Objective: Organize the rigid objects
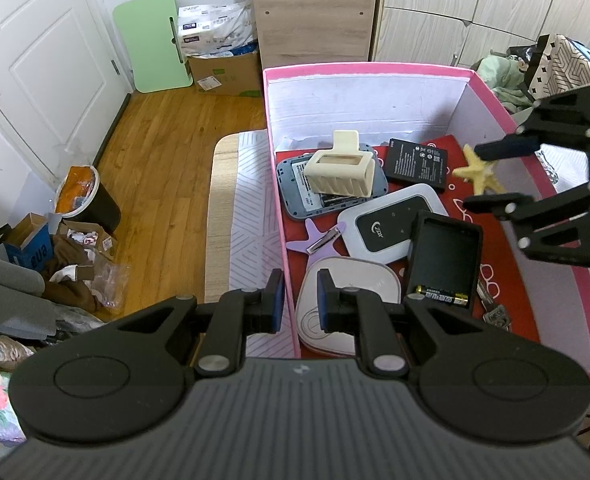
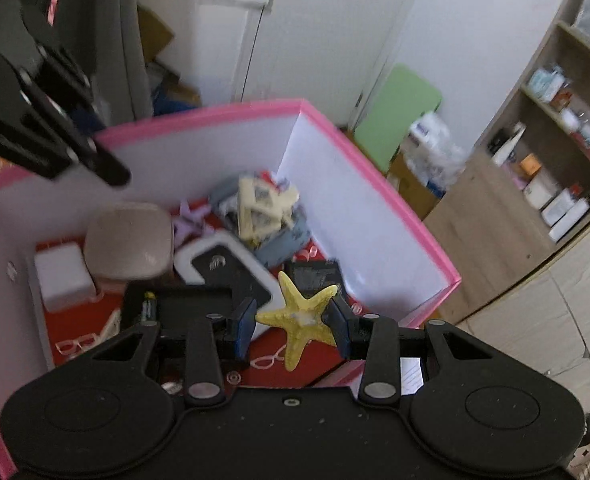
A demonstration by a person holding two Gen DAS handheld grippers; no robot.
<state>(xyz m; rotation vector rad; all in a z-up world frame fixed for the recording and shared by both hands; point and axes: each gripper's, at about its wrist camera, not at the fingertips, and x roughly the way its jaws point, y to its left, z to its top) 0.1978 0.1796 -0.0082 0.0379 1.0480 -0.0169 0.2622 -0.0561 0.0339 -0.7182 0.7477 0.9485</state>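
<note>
A pink box (image 1: 367, 69) with a red floor holds several rigid objects: a cream hair claw (image 1: 341, 168), a grey device (image 1: 295, 196), a black battery (image 1: 417, 164), a white router (image 1: 391, 220), a black battery case (image 1: 443, 256), a purple star clip (image 1: 309, 236) and a beige pad (image 1: 347, 304). My right gripper (image 2: 293, 326) is over the box (image 2: 379, 196), its pads touching a yellow starfish (image 2: 301, 320); it also shows in the left wrist view (image 1: 481, 174). My left gripper (image 1: 300, 302) is open, straddling the box's near left wall.
The box stands on a patterned mat (image 1: 251, 216) on a wooden table (image 1: 219, 208). Clutter and a bin (image 1: 85, 196) lie on the wood floor at left. A wooden cabinet (image 1: 315, 24) stands behind. A white block (image 2: 63, 276) sits in the box's corner.
</note>
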